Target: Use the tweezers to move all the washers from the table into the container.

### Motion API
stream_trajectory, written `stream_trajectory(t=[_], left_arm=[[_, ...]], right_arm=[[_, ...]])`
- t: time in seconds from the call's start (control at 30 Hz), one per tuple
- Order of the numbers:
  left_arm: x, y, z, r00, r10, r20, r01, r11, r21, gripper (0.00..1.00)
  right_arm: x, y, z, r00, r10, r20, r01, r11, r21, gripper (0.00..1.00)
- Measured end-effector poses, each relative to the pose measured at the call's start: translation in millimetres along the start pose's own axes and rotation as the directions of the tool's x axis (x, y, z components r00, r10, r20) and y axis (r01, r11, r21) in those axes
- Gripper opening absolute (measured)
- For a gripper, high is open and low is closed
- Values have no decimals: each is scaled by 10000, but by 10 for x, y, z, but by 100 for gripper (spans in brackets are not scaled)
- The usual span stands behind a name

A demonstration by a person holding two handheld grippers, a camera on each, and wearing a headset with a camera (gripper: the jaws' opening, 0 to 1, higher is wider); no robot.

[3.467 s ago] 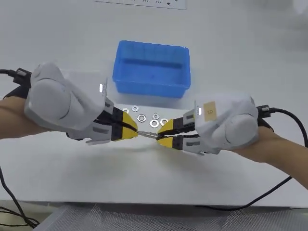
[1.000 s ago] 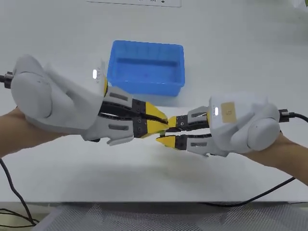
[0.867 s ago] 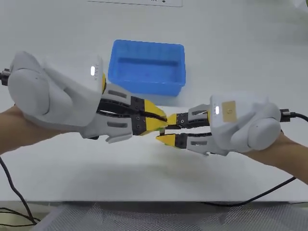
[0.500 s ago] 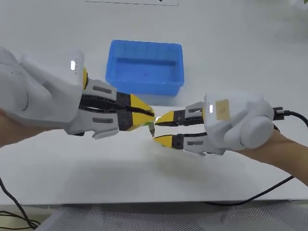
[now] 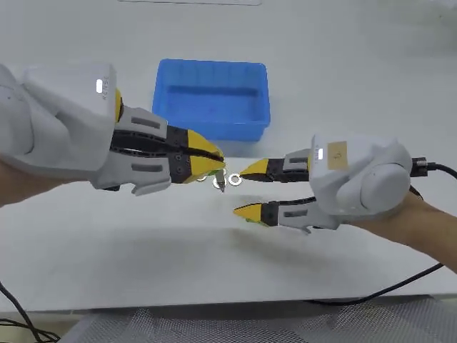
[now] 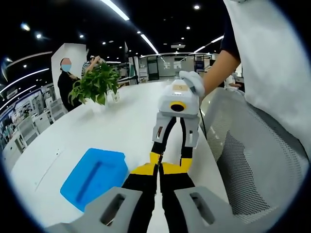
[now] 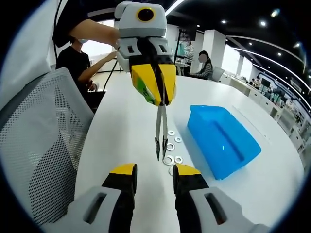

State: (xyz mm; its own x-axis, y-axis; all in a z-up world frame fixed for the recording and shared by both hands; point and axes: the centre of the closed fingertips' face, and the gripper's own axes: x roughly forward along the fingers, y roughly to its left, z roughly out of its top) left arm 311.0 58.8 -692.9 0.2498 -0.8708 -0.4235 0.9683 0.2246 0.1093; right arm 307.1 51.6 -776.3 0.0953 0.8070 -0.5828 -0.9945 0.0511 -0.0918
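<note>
Currently: tweezers gripped, washers waiting beside the container

Left gripper [image 5: 213,163] is clenched on the upper end of the tweezers [image 7: 159,127], which point down at the table [image 5: 143,243]; right gripper [image 5: 243,190] stands released, jaws spread, grasping nothing, just beside the tweezer tips on the side away from the container [image 5: 211,127].

Washers [image 7: 170,146] lie flat in a loose cluster on the table just in front of the container's near wall, close under the tweezer tips.

Handling, as a judgement: the washers are thin, rigid metal rings, light and smooth, so likely to slip or flick away under a hard pinch; take each across its band, one tip through the centre hole and one outside the rim, or lever an edge up first; the tweezers look springy, so squeeze force should stay moderate.

Markings: a small tan label [image 5: 337,152] on the right gripper's housing carries a mark too small to read; no brand is legible elsewhere.
</note>
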Motion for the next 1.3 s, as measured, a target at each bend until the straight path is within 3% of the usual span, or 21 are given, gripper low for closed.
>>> stream_trajectory(t=[0.17,0.67,0.87,1.03,1.3], left_arm=[[24,6,-37,9998,-43,-213,46,9999,127,5],[61,74,-108,9994,-55,-350,60,9999,145,5],[51,78,-115,9993,-209,-314,205,9997,-125,5],[52,87,-125,9983,-458,-360,429,9960,-788,5],[62,66,-120,9974,-583,-425,551,9959,-717,5]], right_arm=[[-15,36,-38,10000,76,-33,-75,9997,227,33],[10,59,-117,9997,227,-91,-221,9983,545,33],[21,50,-91,9997,251,-45,-248,9980,582,32],[68,14,-22,9996,289,-24,-287,9984,490,32],[162,-66,126,9994,298,167,-304,9991,311,31]])
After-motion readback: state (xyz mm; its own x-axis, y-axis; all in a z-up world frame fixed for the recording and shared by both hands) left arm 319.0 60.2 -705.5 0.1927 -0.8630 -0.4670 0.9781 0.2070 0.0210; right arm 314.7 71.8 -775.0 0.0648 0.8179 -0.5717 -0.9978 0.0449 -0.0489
